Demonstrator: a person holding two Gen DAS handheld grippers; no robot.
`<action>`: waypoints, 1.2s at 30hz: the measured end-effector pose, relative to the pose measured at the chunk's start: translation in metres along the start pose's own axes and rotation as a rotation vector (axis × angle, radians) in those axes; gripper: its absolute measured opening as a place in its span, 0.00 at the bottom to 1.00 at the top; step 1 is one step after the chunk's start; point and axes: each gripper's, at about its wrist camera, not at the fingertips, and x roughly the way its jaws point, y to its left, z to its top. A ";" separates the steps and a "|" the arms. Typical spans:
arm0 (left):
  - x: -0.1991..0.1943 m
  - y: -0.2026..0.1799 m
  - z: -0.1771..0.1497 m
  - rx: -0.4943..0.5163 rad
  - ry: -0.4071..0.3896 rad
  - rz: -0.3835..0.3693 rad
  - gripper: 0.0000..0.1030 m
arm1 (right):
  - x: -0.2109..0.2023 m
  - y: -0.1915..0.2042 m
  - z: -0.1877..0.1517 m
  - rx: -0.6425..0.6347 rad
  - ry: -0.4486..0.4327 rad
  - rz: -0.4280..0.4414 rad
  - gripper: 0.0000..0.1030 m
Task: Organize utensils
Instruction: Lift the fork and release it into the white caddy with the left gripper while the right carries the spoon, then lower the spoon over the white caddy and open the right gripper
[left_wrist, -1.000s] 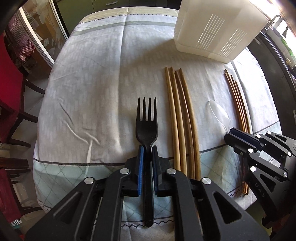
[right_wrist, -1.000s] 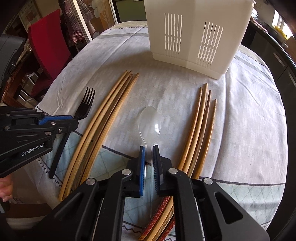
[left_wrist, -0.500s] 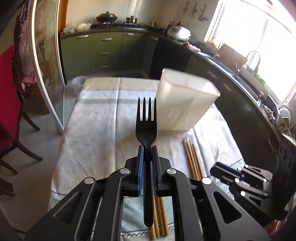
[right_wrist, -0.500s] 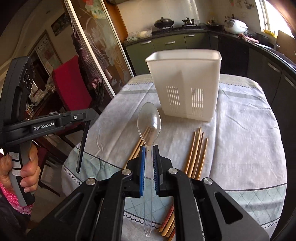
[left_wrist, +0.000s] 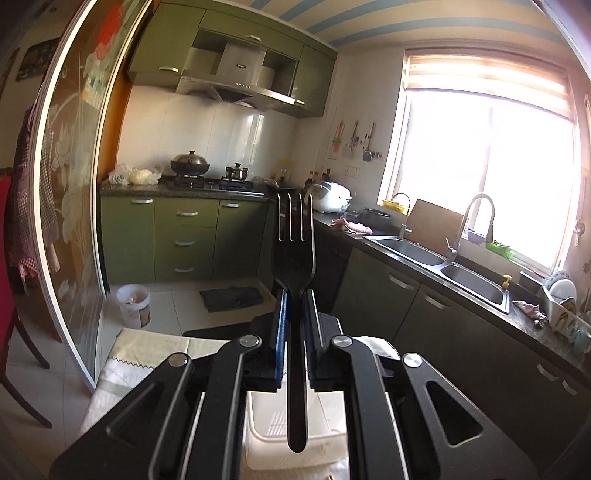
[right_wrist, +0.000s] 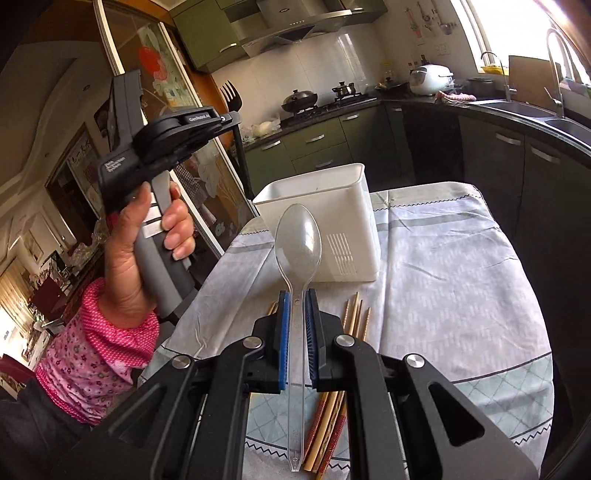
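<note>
Right wrist view showed the right gripper (right_wrist: 295, 325) clamped on the handle of a clear plastic spoon (right_wrist: 298, 243), bowl pointing away and up, handle end trailing toward the camera. Beyond the bowl stood the white utensil holder (right_wrist: 332, 221) on the clothed table (right_wrist: 443, 266), open top upward, slotted wall facing right. The spoon's long axis lay nearly along the line to the holder, with the holder ahead of and below the fingers. Two groups of chopsticks (right_wrist: 356, 314) lay on the cloth near the gripper, partly hidden beneath it.

At left in this view, a hand (right_wrist: 147, 251) with a pink patterned sleeve (right_wrist: 99, 354) held the left gripper (right_wrist: 229, 118) raised high, a black fork (right_wrist: 232, 98) clamped in it, tines up.

Left wrist view confirmed the left gripper (left_wrist: 294, 314) closed on the black fork (left_wrist: 294, 251), tines pointing away toward the kitchen counter. The holder (left_wrist: 266, 424) appeared below the fingers, close under the fork's handle end.

Judgement: the left hand stood nearer over the holder. Either utensil would need tipping handle-down before lowering into the opening.
</note>
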 end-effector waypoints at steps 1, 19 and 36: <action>0.006 -0.003 -0.003 0.013 -0.009 0.010 0.09 | -0.005 -0.001 -0.002 -0.001 -0.010 -0.004 0.09; -0.014 0.023 -0.038 0.023 0.076 0.033 0.24 | 0.011 0.029 0.113 -0.105 -0.293 -0.068 0.09; -0.121 0.085 -0.059 0.024 0.094 0.076 0.34 | 0.136 -0.006 0.159 -0.126 -0.381 -0.273 0.09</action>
